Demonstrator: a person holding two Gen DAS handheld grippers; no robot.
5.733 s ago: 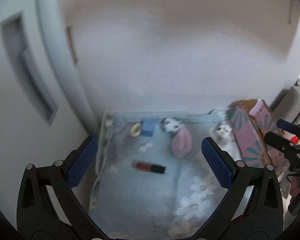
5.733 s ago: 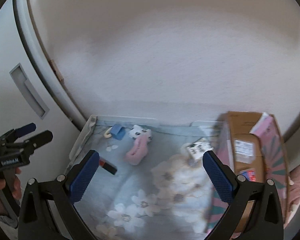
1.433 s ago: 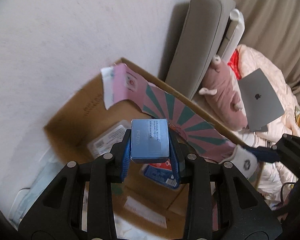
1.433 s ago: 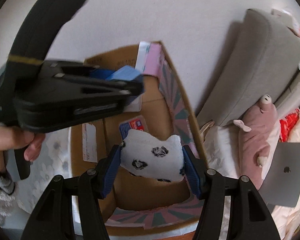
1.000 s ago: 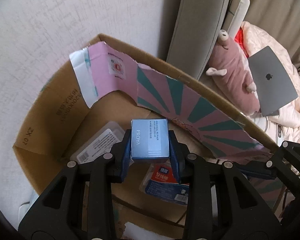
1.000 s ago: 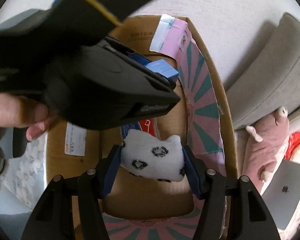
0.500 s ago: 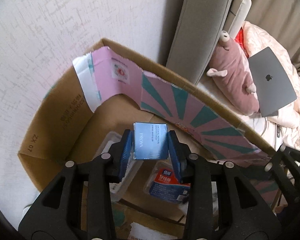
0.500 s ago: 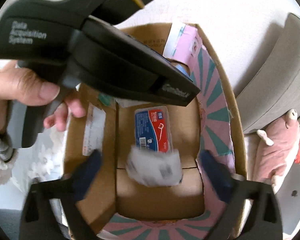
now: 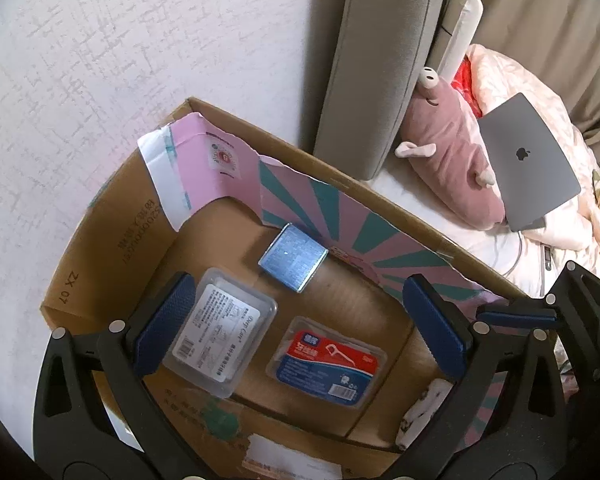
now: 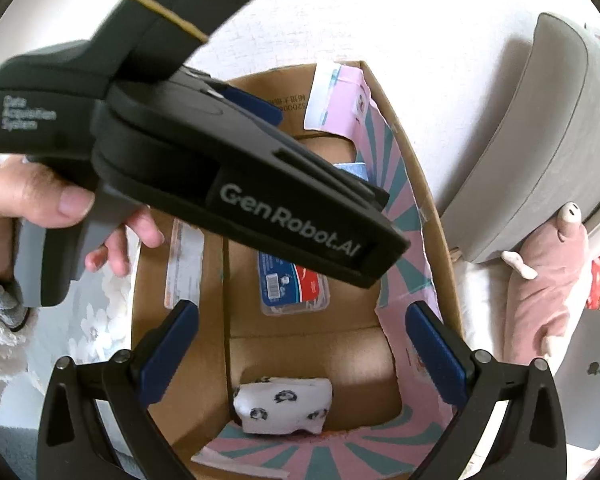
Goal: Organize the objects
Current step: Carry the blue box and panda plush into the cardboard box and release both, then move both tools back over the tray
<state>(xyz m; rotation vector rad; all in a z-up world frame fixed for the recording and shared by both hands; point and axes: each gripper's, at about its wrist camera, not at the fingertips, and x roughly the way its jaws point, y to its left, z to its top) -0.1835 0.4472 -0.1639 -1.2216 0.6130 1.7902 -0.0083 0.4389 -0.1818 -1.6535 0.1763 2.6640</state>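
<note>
Left gripper (image 9: 298,322) over the cardboard box (image 9: 112,236), jaws just sprung wide, nothing between the pads. Ahead of its fingertips, on the box floor against the pink-and-teal flap, the blue carton (image 9: 293,258), lying loose and tilted. By the left finger (image 9: 162,326) a clear plastic case (image 9: 224,330); between the fingers, nearer the right one, a red-and-blue floss pack (image 9: 328,362).

Right gripper (image 10: 300,354) also over the box, jaws just opened wide and empty. Below and between its fingers, the white patterned sock (image 10: 285,405), resting on the box floor by the near wall. Beyond the box, a pink plush toy (image 9: 454,160) and a grey laptop (image 9: 528,160).
</note>
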